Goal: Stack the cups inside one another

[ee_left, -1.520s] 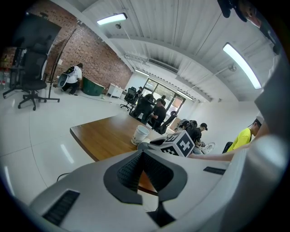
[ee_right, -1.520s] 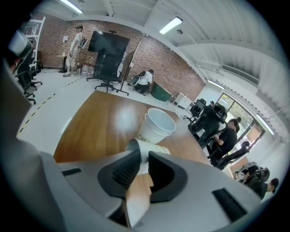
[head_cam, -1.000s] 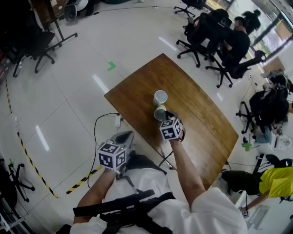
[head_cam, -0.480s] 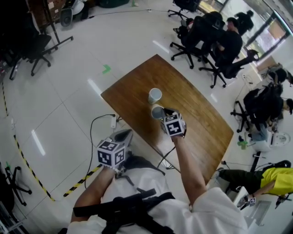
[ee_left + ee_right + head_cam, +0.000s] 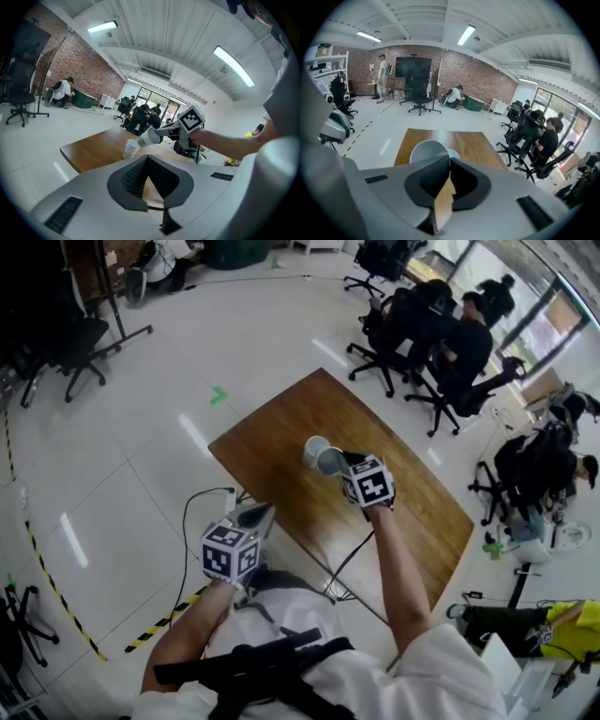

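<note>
The wooden worktop [image 5: 272, 439] fills the middle of the head view, with pale floor all round it and office chairs at the upper right.

My right gripper [image 5: 343, 463] reaches over its centre. The gripper is clenched on a paper cup: in the right gripper view the held cup [image 5: 427, 151] has its pale rim and grey inside showing just past my jaws, so I judge I have it pinched by the wall near the lip. My left gripper [image 5: 253, 519] hangs off the near edge at the lower left, pointing towards the worktop. Its jaws are closed tip to tip with nothing between them, and it plays no part in this.

In the left gripper view the held cup rides tilted and clear of the wood. It is a little above and right of the standing cup [image 5: 131, 149], which sits upright on the worktop with its mouth up. The two are close, and I cannot tell whether they touch.

The nesting isn't done yet.

What could go wrong:
- **Thin grip:** a pinch on one thin paper wall can crumple the lip or let the cup swivel, and a bent rim will not slide in cleanly.
- **Tilt:** if I come down without righting the cup, its base could catch the standing cup's rim and tip it over, since an empty paper cup is very light.
- **Late release:** if I let go before the base is seated, it would land crooked or roll across the worktop.
</note>
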A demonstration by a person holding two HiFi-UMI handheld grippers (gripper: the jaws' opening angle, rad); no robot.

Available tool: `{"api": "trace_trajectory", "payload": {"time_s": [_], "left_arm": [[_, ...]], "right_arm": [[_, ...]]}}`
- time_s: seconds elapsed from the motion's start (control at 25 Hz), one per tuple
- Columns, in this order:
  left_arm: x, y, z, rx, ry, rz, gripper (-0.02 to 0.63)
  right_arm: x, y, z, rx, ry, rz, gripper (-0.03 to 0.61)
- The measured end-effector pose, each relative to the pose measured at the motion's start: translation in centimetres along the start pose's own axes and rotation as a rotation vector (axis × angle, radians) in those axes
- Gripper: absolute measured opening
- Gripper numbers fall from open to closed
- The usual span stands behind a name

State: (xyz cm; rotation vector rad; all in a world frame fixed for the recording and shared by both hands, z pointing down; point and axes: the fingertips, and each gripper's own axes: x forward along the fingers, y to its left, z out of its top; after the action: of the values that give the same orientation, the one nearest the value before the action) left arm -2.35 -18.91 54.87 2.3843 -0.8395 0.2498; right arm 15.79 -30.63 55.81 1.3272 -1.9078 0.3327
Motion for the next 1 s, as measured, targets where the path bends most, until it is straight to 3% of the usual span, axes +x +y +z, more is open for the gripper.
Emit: {"api": "trace_trajectory", "payload": {"time_s": [0.52,1.0], "left_arm": [[0.9,1.5,1.3,-0.019,-0.029,0.025,-0.008],[2.0,3.6,1.6,-0.052,-0.036,0.065,-0.008]], "right_arm": [[3.1,-1.5,1.2,0.025,0.029,0.047,0.015],[7.7,-1.7,-0.7,0.037,0.127,0.141,0.03]]}}
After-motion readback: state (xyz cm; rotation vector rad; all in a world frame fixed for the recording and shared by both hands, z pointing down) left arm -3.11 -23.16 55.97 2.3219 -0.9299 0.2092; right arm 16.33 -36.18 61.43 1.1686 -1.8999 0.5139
